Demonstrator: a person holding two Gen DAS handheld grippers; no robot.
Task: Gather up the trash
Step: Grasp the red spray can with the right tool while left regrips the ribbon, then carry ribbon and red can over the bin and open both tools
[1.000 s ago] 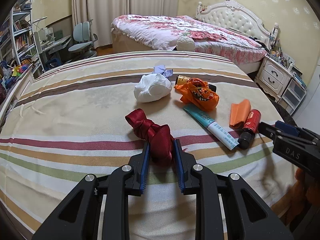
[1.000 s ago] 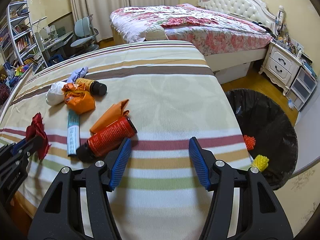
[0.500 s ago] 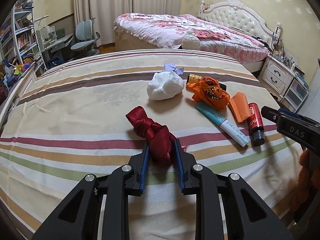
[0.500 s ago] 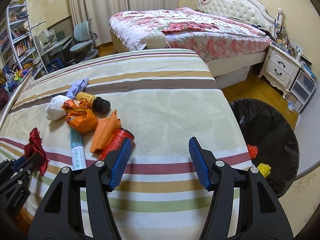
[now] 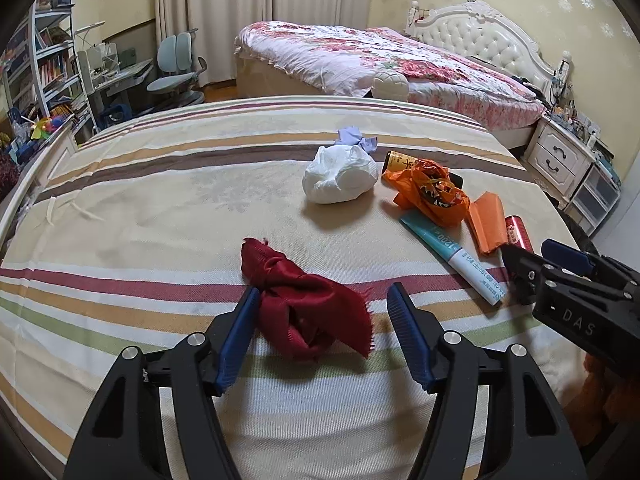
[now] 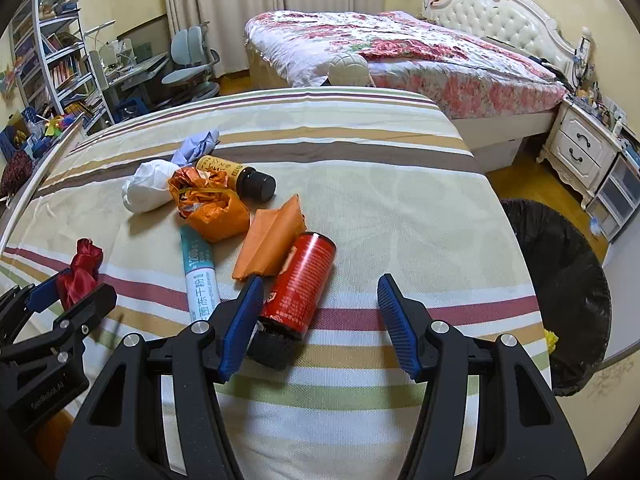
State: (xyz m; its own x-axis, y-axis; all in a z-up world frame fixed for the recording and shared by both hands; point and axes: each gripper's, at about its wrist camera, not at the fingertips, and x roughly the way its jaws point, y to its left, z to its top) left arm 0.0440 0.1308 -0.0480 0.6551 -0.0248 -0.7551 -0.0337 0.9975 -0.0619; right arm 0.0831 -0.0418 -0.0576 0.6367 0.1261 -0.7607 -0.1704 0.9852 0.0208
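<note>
On the striped bedspread (image 5: 168, 200) the left hand-held gripper (image 5: 322, 334) has just been opening; its blue pads now stand apart with the crumpled red cloth (image 5: 308, 312) lying between them, the cloth brushing the left pad and clear of the right one. Farther up the bed sits a white crumpled bag (image 5: 340, 180) with a bit of lilac wrapper (image 5: 356, 140) behind it. Next to the right come a yellow-labelled bottle (image 6: 236, 176) with a dark cap, an orange crumpled bag (image 6: 212, 208) touching it, a teal-and-white tube (image 6: 200, 272) lying lengthwise, and a folded orange paper (image 6: 272, 236) leaning on a red can (image 6: 304, 284). The right hand-held gripper (image 6: 320, 320) hangs spread over the can's near end, its left pad just beside the can and its black cap, nothing pinched. At the far right, off the bed's edge, stands a bin lined with a black bag (image 6: 568, 272), a yellow scrap (image 6: 551, 340) visible inside.
</note>
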